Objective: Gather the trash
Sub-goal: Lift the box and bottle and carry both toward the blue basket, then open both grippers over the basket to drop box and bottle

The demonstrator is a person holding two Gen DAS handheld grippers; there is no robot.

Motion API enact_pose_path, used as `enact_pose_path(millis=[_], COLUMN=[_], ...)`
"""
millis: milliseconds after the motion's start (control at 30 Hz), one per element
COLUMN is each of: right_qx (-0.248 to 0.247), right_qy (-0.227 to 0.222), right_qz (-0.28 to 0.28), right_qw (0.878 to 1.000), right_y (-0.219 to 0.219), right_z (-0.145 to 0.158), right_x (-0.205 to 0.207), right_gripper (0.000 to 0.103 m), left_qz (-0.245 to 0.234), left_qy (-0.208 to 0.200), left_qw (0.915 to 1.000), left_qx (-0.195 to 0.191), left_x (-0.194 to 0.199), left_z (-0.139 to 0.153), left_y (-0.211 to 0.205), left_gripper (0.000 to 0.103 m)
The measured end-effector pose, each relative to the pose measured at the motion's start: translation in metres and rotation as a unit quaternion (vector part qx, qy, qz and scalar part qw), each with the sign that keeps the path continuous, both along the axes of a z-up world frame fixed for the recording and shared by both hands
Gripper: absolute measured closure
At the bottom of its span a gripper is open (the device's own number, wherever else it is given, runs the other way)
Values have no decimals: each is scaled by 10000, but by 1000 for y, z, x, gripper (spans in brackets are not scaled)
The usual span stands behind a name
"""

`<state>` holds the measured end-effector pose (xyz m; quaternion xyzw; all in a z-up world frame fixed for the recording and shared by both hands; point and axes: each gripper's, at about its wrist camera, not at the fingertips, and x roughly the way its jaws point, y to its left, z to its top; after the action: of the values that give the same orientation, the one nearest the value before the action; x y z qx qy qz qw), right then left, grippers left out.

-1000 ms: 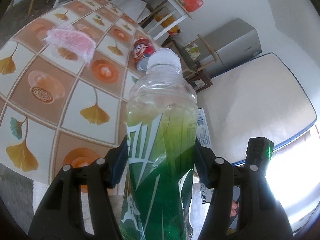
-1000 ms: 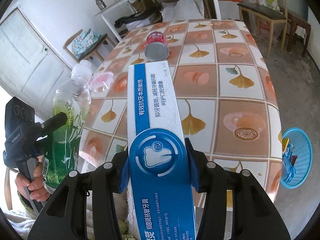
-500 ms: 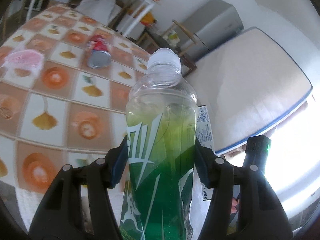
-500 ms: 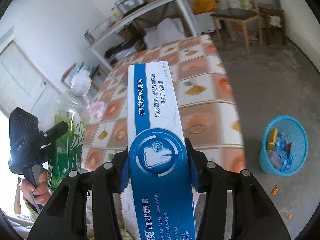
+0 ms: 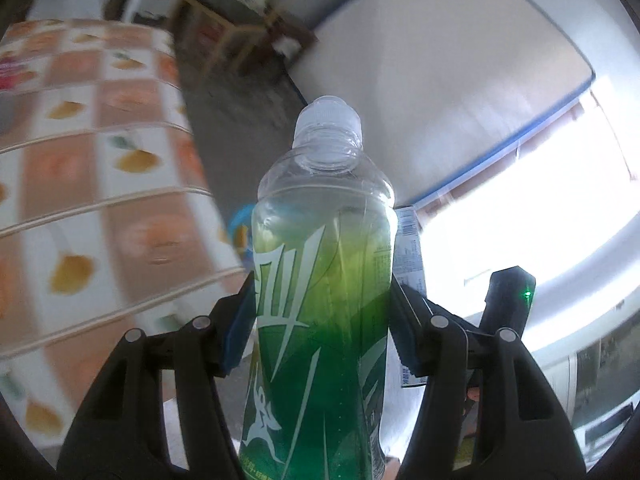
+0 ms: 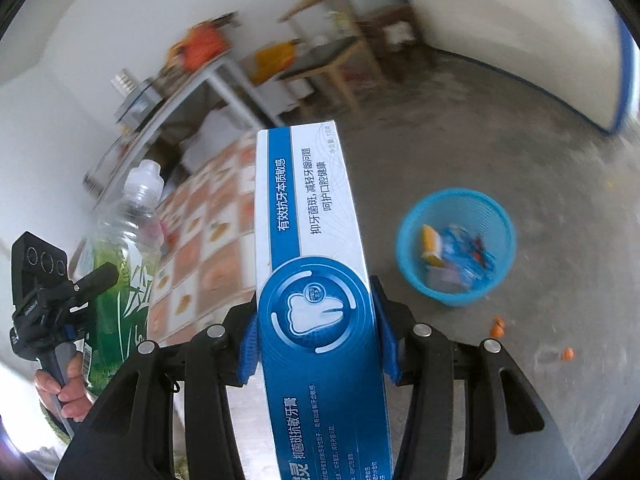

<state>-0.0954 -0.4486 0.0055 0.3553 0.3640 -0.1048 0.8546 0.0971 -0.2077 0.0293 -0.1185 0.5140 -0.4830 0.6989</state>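
Basket point(image 6: 460, 296) now nearer, wrappers point(image 6: 460, 256) inside

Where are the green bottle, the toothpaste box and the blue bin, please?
green bottle point(image 5: 320, 300): left wrist view, label.
toothpaste box point(image 6: 316, 248): right wrist view, top face.
blue bin point(image 6: 412, 216): right wrist view, rim.

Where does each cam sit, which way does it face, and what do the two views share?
Left wrist: on the left gripper, facing along its fingers past the clamped green bottle to table and wall; own fingers show.
Right wrist: on the right gripper, facing down over the toothpaste box to the blue basket; own fingers and a hand show.
Shared: bottle, box, table.
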Motion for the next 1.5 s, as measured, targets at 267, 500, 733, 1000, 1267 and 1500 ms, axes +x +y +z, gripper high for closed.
enact_pose_path(millis=[267, 500, 733, 1000, 1267, 1500], right_qx=[1133, 1902, 1848, 1442, 1189, 1040], right_qy=[230, 575, 1039, 1257, 1005, 681], right_qz=[-562, -785, -1021, -1357, -1365, -1363], right_qw=[9917, 9769, 9719, 9721, 9783, 9828], right_y=[-58, -109, -179, -183, -157, -135], right_z=[-77, -149, -206, -240, -218, -180], right_x=[-10, 22, 71, 51, 3, -38], right_gripper=[56, 56, 32, 32, 32, 32], left_qz=[-830, -1054, -1223, -1136, -1128, -869], left_qy=[465, 662, 521, 371, 1, -264], left_qw=[9923, 9802, 9743, 9806, 9846, 9920], left_qx=[792, 1539, 1820, 1553, 1338, 872], left_x=[6, 24, 53, 55, 34, 24], left_z=[-48, -102, -130, -128, -99, -60], left_y=[-121, -203, -284, -270, -240, -176], left_gripper=[46, 46, 32, 30, 30, 26])
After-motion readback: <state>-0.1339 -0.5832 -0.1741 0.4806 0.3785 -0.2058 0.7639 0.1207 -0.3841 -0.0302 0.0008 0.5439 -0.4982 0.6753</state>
